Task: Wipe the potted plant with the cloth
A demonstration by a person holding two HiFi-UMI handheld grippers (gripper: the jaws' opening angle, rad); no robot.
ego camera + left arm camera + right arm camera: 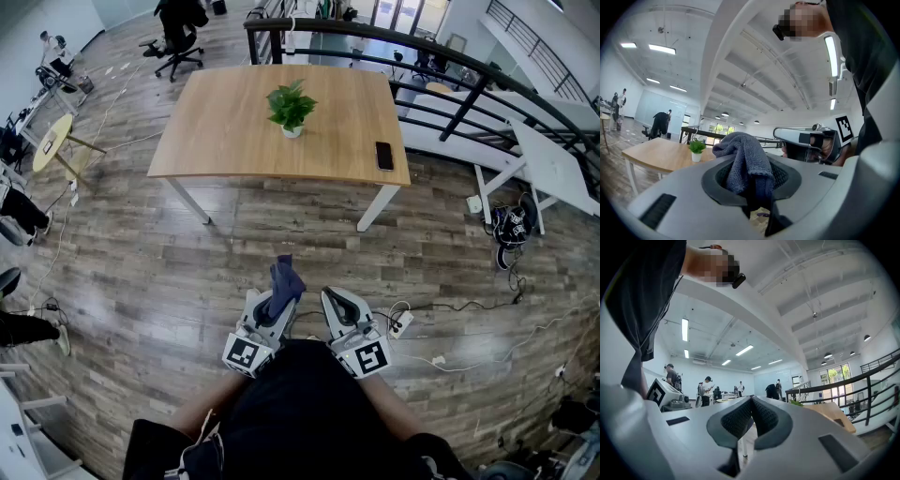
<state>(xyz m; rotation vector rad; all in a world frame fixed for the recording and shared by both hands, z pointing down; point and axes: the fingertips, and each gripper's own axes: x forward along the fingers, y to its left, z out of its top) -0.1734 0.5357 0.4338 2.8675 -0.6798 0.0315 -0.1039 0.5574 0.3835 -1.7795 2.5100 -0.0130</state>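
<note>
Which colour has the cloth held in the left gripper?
The cloth is dark blue-grey; the left gripper view shows it best.

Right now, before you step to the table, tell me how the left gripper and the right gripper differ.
The left gripper's jaws are shut on the grey-blue cloth; the right gripper's jaws are shut on nothing. The cloth wedges the left gripper's jaws apart; the right gripper's jaws meet. Both point level toward the table with the potted plant, well short of it.

Wood tbl [225, 122], phone [384, 155], ofc chair [180, 42]
</note>
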